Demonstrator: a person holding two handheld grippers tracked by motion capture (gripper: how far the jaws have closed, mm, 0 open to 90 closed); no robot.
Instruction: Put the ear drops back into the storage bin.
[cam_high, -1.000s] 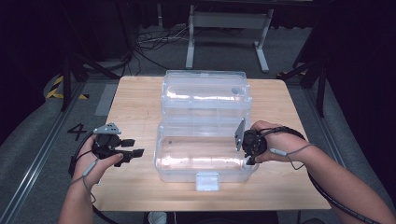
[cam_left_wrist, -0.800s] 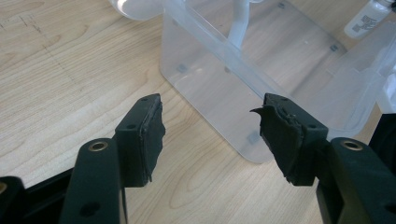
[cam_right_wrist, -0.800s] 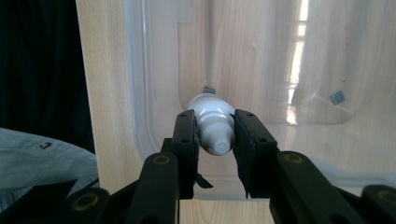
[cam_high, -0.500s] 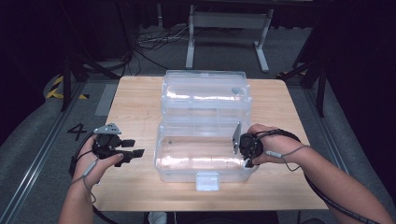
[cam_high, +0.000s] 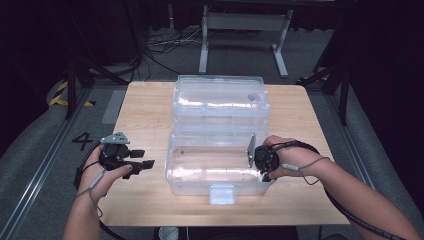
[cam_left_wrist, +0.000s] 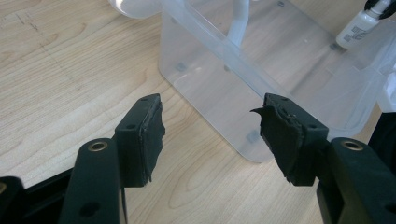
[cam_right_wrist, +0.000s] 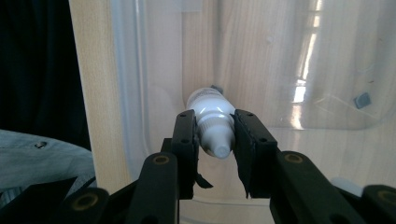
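High view: clear plastic storage box sits lid-open mid-table on the pale wooden tabletop; right gripper is at the box's right end wall, left gripper parked on the table well left of the box. Dark room, grey floor, metal stand legs behind. Left gripper view: left gripper jaws spread wide, nothing between them, box corner ahead. Right gripper view: right gripper clamped on a small white plastic dropper bottle, nozzle toward the camera, held over the box interior. Looks like the place-in-box step; next is probably lower to the box floor, then release.
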